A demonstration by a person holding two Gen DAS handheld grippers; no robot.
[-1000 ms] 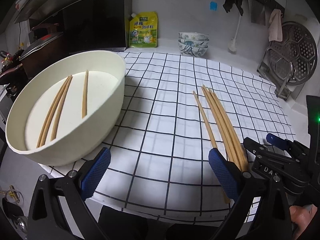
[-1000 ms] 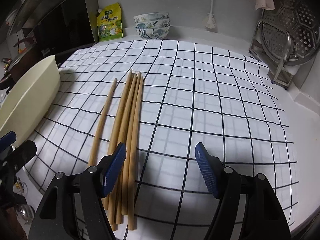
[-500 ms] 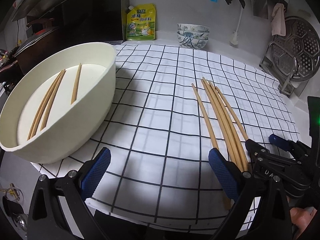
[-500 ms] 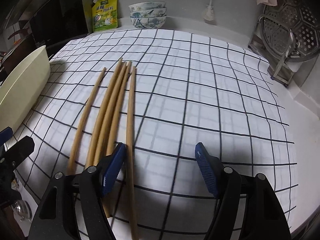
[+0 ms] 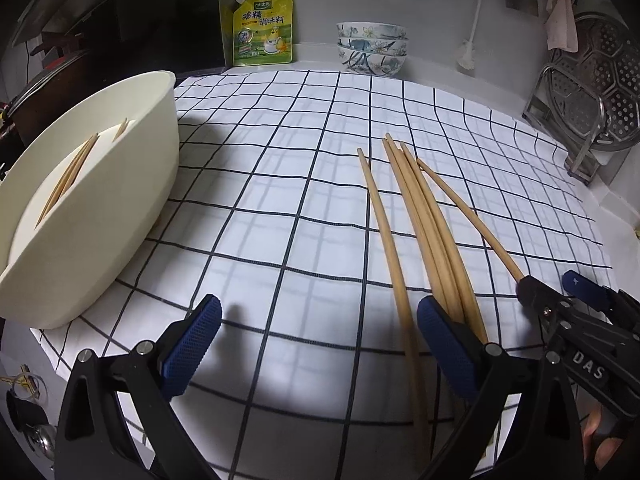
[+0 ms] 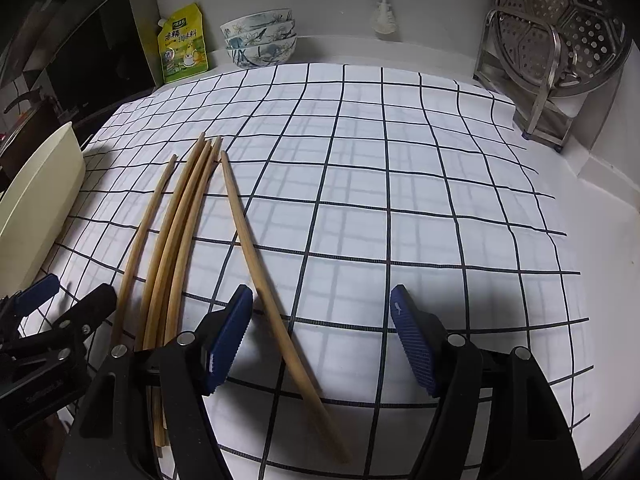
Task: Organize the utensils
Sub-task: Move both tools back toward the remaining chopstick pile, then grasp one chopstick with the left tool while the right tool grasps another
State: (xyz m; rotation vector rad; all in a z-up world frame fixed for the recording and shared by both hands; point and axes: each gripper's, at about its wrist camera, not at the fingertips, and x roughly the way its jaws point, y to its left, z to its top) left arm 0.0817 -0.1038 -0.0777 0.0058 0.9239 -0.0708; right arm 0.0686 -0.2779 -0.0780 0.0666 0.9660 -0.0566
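Cream oval tub (image 5: 132, 216) at far left on a white cloth with black grid lines (image 5: 280, 184), three wooden chopsticks (image 5: 70, 174) already lying inside. Left gripper (image 5: 320, 344) low over the cloth's near edge, jaws wide apart, one loose chopstick (image 5: 386, 236) between them but untouched, nothing gripped. Just right of that, a tight bundle of three chopsticks (image 5: 424, 216) passing behind the left gripper's right pad. Further right, a fifth chopstick (image 6: 260, 264) splayed away from the bundle, running between the jaws of the right gripper (image 6: 320, 340); those jaws also spread wide, pads clear of the wood, holding nothing. Yellow seasoning pouch (image 5: 262, 28), stacked patterned bowls (image 5: 372, 46) and a metal steamer rack (image 5: 592, 88) along the back wall, well apart from the work.

Likely risks: thin round sticks rolling or pivoting if a pad closes off-centre, so a pinch could flick one aside or into the bundle; closing too low could snag and bunch the cloth; both grippers sit close together near the chopsticks' thick ends, so a collision seems possible; near ends reach towards the cloth's edge, so a nudge could push one off
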